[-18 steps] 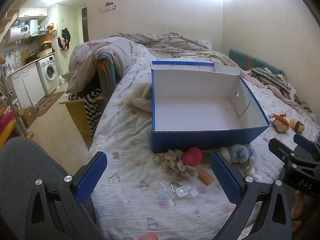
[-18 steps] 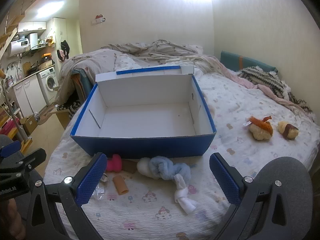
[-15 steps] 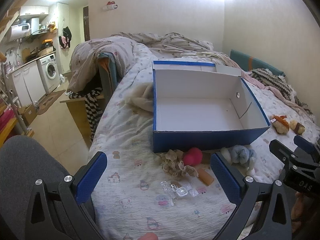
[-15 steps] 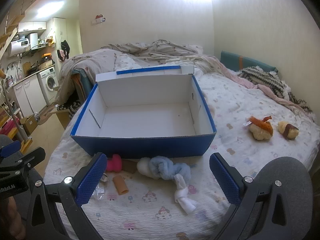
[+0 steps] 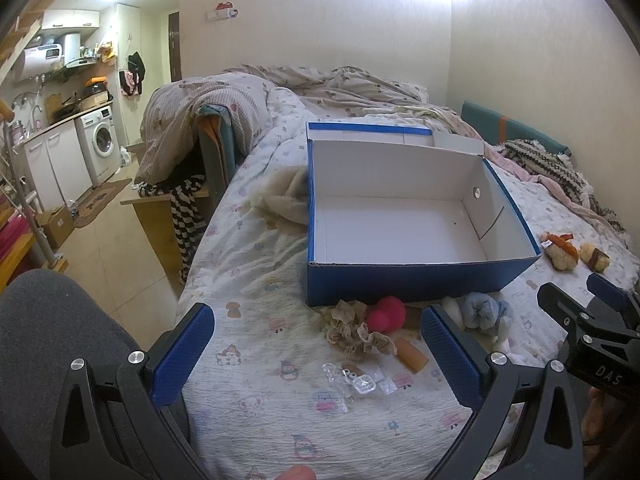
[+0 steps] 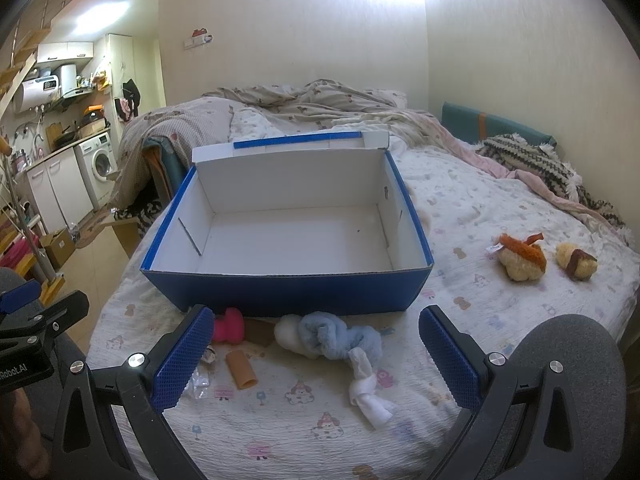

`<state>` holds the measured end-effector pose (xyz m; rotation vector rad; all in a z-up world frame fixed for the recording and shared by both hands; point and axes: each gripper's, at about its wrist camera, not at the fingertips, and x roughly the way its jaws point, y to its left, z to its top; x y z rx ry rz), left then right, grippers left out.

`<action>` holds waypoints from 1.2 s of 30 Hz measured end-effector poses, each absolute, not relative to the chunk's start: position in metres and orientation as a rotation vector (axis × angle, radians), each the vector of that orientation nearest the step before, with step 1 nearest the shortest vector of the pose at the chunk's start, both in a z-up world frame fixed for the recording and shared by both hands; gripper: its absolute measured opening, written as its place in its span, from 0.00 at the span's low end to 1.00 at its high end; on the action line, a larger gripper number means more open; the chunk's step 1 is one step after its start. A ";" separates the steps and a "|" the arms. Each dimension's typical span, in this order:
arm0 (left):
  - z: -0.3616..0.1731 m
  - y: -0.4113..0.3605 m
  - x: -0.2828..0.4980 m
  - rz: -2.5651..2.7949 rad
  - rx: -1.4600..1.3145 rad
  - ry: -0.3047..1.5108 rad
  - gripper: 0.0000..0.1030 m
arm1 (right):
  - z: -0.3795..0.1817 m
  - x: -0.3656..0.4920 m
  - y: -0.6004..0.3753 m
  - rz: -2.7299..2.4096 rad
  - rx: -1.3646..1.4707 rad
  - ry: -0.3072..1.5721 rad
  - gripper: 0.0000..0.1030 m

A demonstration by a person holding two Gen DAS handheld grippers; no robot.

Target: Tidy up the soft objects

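Both wrist cameras look down the bed, tilted downward, side by side, sharing the open blue cardboard box (image 5: 400,284) (image 6: 288,292) nearby.

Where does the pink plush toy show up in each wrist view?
Left wrist: pink plush toy sits low and right of centre, just in front of the blue box's near wall, beside a beige scrunchie.
Right wrist: pink plush toy sits lower left, by the gripper's left finger.
Shared landmark: the blue box.

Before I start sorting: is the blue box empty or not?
Empty: the blue box shows only its bare white floor in both views.
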<state>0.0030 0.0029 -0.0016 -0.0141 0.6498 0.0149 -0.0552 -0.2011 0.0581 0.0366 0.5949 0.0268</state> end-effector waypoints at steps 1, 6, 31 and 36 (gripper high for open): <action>-0.001 0.003 0.003 0.015 -0.013 0.651 1.00 | 0.058 -0.056 -0.201 0.027 0.037 0.595 1.00; -0.001 0.001 0.002 0.018 -0.004 0.647 1.00 | 0.058 -0.055 -0.200 0.028 0.037 0.602 1.00; 0.000 0.001 0.001 0.019 -0.004 0.647 1.00 | 0.056 -0.052 -0.199 0.015 0.043 0.606 1.00; -0.001 0.001 0.000 0.021 -0.005 0.648 1.00 | 0.056 -0.053 -0.198 0.015 0.041 0.605 1.00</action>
